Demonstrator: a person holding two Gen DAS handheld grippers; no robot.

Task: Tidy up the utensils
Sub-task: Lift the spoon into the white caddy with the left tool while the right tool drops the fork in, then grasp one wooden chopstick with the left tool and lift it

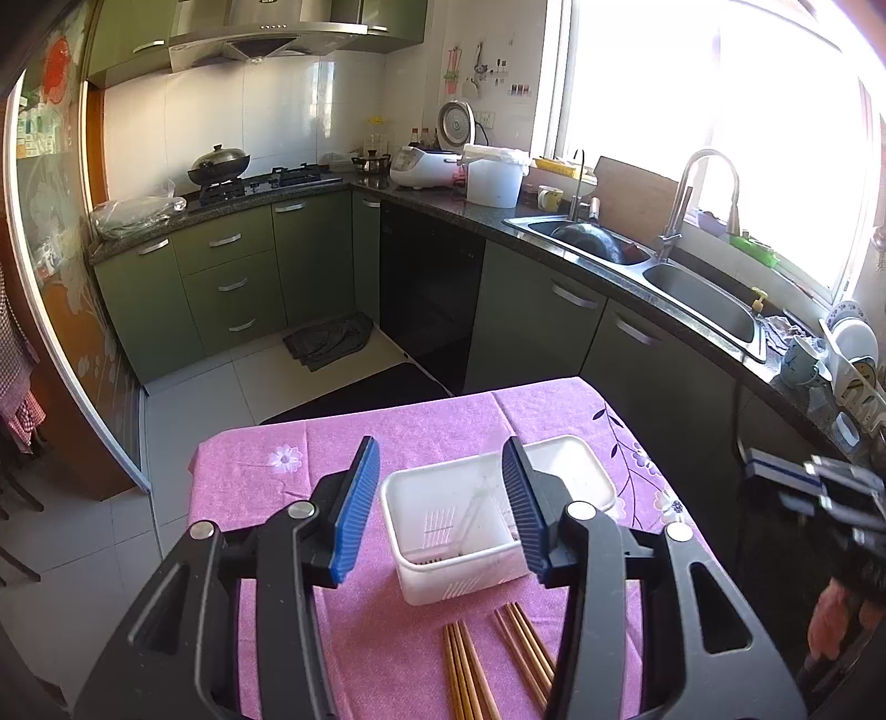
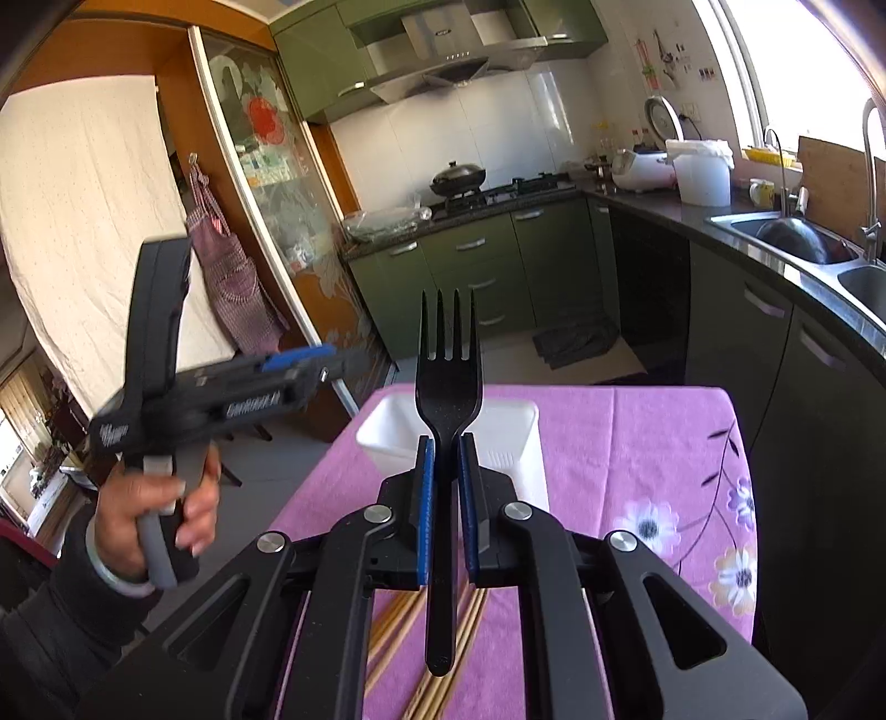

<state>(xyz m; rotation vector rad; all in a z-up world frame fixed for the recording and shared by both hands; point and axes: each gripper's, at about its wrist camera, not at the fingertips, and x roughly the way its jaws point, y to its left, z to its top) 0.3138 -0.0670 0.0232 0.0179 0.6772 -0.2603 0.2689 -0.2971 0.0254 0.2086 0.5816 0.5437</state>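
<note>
right gripper (image 2: 443,459) clamps black plastic fork (image 2: 447,387), tines up; handle end hides wooden chopsticks (image 1: 498,659) below jaws. left gripper (image 1: 443,471) jaws apart, empty, white utensil basket (image 1: 459,576) between, ahead; purple tablecloth (image 1: 266,487) edge beyond.

Green cabinets (image 1: 232,260) line the far wall under a steel range hood (image 1: 260,36) and white tiles. A bright window (image 1: 720,111) glares above the double sink (image 1: 653,266) on the right. Pale floor tiles (image 1: 188,415) carry what may be a dark mat (image 1: 329,338).
</note>
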